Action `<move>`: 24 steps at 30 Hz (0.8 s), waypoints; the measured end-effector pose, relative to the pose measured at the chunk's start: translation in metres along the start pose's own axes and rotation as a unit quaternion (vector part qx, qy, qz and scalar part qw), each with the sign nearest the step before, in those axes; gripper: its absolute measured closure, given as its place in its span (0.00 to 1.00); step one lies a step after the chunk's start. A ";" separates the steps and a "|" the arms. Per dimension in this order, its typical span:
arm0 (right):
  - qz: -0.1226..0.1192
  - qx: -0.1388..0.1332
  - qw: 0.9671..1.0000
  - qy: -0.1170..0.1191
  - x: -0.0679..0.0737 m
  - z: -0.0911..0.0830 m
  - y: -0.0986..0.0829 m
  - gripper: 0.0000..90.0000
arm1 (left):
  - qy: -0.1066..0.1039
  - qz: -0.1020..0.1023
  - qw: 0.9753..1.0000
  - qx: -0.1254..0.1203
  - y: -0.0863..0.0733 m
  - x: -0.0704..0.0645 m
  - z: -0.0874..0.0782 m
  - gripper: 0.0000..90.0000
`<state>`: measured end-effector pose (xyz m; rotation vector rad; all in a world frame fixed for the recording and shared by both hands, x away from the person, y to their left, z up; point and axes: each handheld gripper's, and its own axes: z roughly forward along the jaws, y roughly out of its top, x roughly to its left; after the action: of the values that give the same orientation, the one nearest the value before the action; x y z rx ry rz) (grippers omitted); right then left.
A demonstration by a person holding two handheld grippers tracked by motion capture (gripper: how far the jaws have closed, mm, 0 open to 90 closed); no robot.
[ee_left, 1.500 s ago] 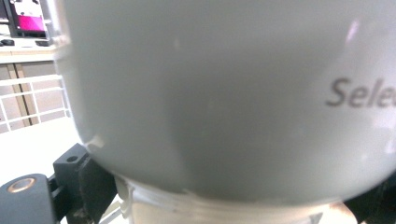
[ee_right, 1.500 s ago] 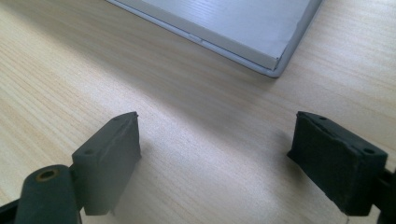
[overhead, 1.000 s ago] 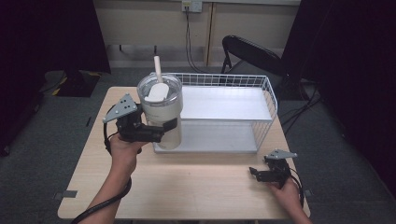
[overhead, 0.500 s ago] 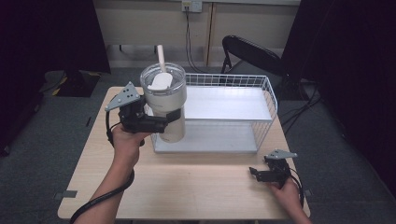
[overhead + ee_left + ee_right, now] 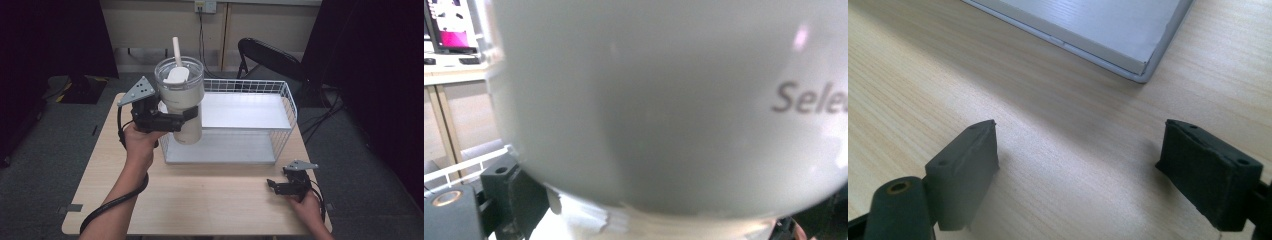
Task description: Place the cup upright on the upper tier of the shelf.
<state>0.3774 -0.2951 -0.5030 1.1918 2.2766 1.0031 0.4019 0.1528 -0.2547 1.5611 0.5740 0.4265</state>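
So the left gripper point(image 5: 172, 120) is clamped around a big white tumbler point(image 5: 181, 107), the kind with a clear lid point(image 5: 178, 74) and a white straw point(image 5: 176, 51) sticking up toward 12 o'clock. The tumbler is held upright, up off the table, over the left end of the white wire basket point(image 5: 287, 102). Whether its base touches anything is hard to tell. In the left gripper view the tumbler point(image 5: 664, 100) sits right up against the lens, with grey lettering starting "Sele" at about 3 o'clock, and a bit of the basket wire peeks in at 8 o'clock.

The right gripper point(image 5: 289, 184) is parked low on the wooden table point(image 5: 210, 200) at roughly 4 o'clock from the basket, well apart from the tumbler. Its jaws are spread wide with nothing between them, just bare wood, and the grey corner of the basket tray point(image 5: 1128, 45) shows up at 12 o'clock in the right gripper view.
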 end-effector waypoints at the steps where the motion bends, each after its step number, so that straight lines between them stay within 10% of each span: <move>1: 0.000 0.000 1.000 0.000 0.000 0.000 0.000 0.17 | 0.000 0.001 1.000 0.002 0.001 0.000 0.001 0.08; 24: 0.000 0.000 1.000 0.000 0.000 0.000 0.000 0.17 | 0.032 -0.013 0.999 0.001 0.014 0.015 0.037 0.08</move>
<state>0.3774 -0.2950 -0.5029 1.1926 2.2768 1.0028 0.4367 0.1319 -0.2449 1.5455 0.6434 0.4565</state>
